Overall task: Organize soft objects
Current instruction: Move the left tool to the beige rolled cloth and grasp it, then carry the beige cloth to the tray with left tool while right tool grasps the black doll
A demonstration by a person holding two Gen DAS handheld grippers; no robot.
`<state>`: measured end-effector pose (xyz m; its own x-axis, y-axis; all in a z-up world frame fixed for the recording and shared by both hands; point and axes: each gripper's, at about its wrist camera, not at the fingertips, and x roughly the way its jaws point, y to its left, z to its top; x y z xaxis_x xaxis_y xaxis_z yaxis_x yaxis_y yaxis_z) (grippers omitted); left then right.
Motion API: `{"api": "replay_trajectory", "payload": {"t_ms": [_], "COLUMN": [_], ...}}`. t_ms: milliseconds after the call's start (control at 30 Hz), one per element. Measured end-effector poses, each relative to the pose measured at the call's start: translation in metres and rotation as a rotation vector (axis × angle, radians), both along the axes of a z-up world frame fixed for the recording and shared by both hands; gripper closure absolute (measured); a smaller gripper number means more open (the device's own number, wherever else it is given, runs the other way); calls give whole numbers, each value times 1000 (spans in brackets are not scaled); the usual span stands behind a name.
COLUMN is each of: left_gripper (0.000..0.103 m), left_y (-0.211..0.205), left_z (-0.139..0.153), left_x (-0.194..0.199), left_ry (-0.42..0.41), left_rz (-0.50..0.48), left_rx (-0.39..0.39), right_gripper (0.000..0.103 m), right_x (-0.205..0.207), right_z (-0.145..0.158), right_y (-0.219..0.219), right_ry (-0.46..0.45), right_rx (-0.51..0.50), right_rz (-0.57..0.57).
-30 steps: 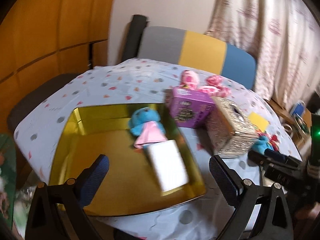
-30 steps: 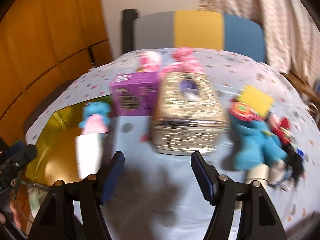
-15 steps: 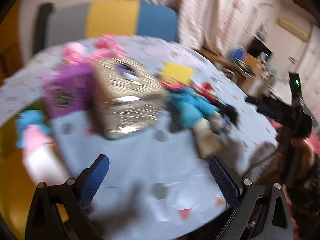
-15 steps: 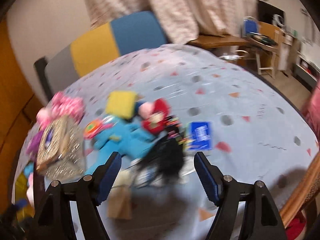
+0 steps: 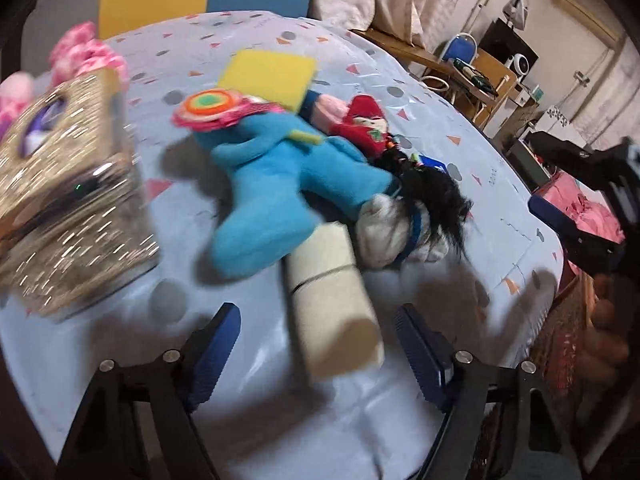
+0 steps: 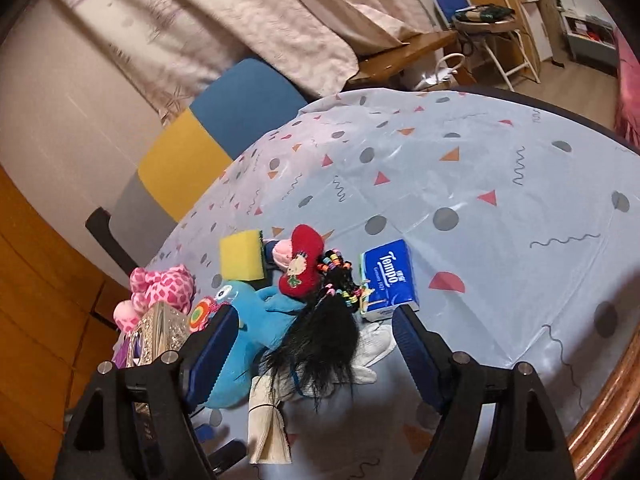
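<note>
A pile of soft things lies on the table: a blue plush toy (image 5: 280,176) (image 6: 256,316), a red plush (image 5: 362,120) (image 6: 304,264), a yellow sponge (image 5: 268,74) (image 6: 242,254), a black-haired doll (image 5: 424,196) (image 6: 320,344) and a beige roll (image 5: 332,292) (image 6: 268,432). A pink plush (image 5: 84,48) (image 6: 162,288) lies behind the glittery box (image 5: 68,200). My left gripper (image 5: 320,340) is open, its fingers either side of the beige roll. My right gripper (image 6: 312,344) is open and empty above the doll's hair.
A blue Tempo tissue pack (image 6: 390,276) lies right of the doll. The patterned tablecloth (image 6: 500,208) stretches to the right. A multicoloured chair (image 6: 208,148) stands behind the table; a wooden edge (image 6: 612,404) is at the right. A person's hand and the other gripper (image 5: 600,208) show at right.
Both views swung right, away from the gold tray toward the toy pile. My left gripper closed in on the beige roll. My right gripper moved over the doll.
</note>
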<state>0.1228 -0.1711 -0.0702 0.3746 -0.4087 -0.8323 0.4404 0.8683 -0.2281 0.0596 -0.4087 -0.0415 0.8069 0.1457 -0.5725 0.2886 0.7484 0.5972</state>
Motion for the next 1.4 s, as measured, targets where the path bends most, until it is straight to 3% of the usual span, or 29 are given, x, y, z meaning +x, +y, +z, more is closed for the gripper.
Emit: {"api": "replay_trajectory", "payload": {"t_ms": [33, 67, 100, 133, 167, 200, 367, 667, 800, 933, 1200, 1400], "left_gripper": [24, 31, 47, 55, 57, 57, 59, 56, 57, 56, 56, 56], "left_y": [-7, -13, -18, -23, -25, -25, -12, 49, 74, 76, 74, 83], "left_z": [-2, -6, -11, -19, -29, -35, -36, -36, -39, -41, -46, -46], "left_x": [4, 9, 13, 19, 23, 25, 8, -28, -39, -47, -54, -59], "left_ry": [-8, -12, -8, 6, 25, 38, -47, -122, -153, -204, -231, -231], "left_rz": [0, 1, -2, -5, -1, 6, -36, -9, 18, -12, 1, 5], "left_rx": [9, 17, 30, 57, 86, 91, 110, 126, 61, 66, 50, 23], "right_gripper": [22, 22, 22, 22, 22, 22, 22, 22, 43, 66, 66, 66], "right_x": [1, 1, 2, 3, 4, 5, 2, 7, 15, 39, 108, 158], "right_z": [0, 0, 1, 1, 1, 2, -1, -9, -12, -15, -15, -45], "right_y": [1, 1, 3, 4, 5, 5, -1, -4, 1, 14, 31, 49], "right_ry": [-4, -9, -9, -8, -6, -7, -10, 69, 124, 232, 339, 485], "right_rx": [0, 1, -3, -7, -11, -10, 10, 20, 3, -80, -193, -347], "right_rz": [0, 6, 12, 13, 16, 20, -3, -25, 26, 117, 232, 287]}}
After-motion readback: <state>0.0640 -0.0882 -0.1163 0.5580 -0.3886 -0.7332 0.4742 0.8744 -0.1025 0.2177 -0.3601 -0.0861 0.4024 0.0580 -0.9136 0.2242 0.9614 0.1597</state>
